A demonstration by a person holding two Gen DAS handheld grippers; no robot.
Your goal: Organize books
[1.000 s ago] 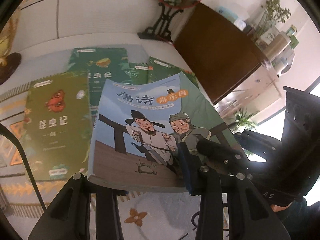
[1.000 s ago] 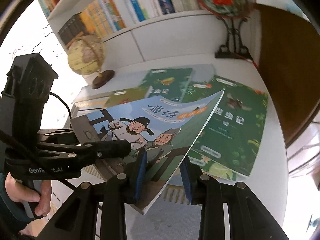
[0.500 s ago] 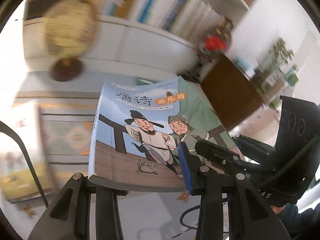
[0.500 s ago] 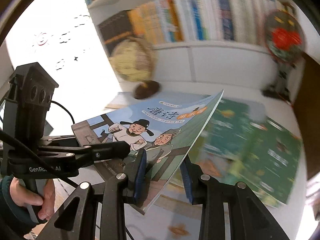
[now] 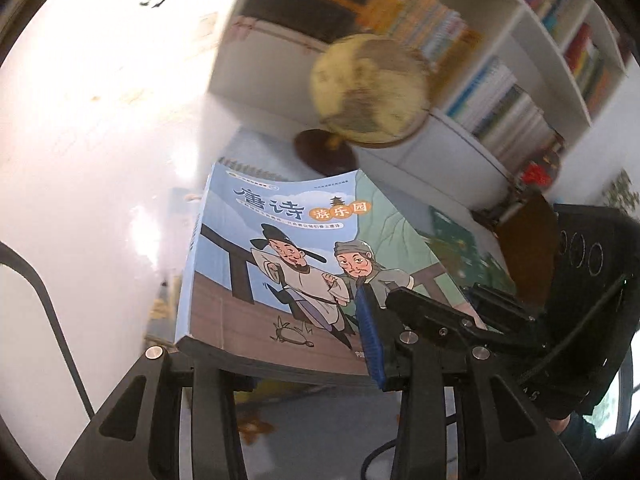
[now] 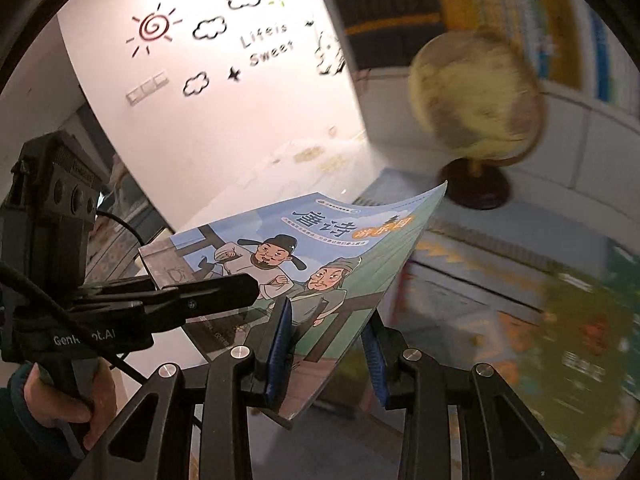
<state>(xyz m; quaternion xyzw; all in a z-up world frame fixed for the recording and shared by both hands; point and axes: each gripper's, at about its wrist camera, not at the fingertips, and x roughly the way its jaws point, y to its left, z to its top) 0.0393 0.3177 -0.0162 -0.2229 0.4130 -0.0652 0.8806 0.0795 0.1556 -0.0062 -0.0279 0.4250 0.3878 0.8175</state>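
Both hand-held grippers are clamped on one book (image 5: 280, 272), a blue paperback with two cartoon men in robes on its cover, which is held off the desk (image 5: 328, 432) with the cover facing up. The left hand-held gripper (image 5: 280, 364) grips the book's near edge, its blue pad lying on the cover's lower right part and its other finger hidden beneath the book. The right hand-held gripper (image 6: 326, 344) pinches the same book at its near right corner, one blue pad on the cover and the other under it, so the cover curls up a little toward its far right corner. In the left wrist view the right hand-held gripper comes in from the right, its black finger laid over the cover just beside the left one's pad. In the right wrist view the left hand-held gripper reaches in from the left, gripped by a hand (image 6: 68, 396) in a dark sleeve. Beyond the book's far edge stands a blurred yellow globe (image 5: 370, 90) on a dark round base, in front of a white bookshelf (image 5: 516, 92) packed with books. To the right of the right hand-held gripper, green books (image 6: 580, 344) lie blurred on the desk.
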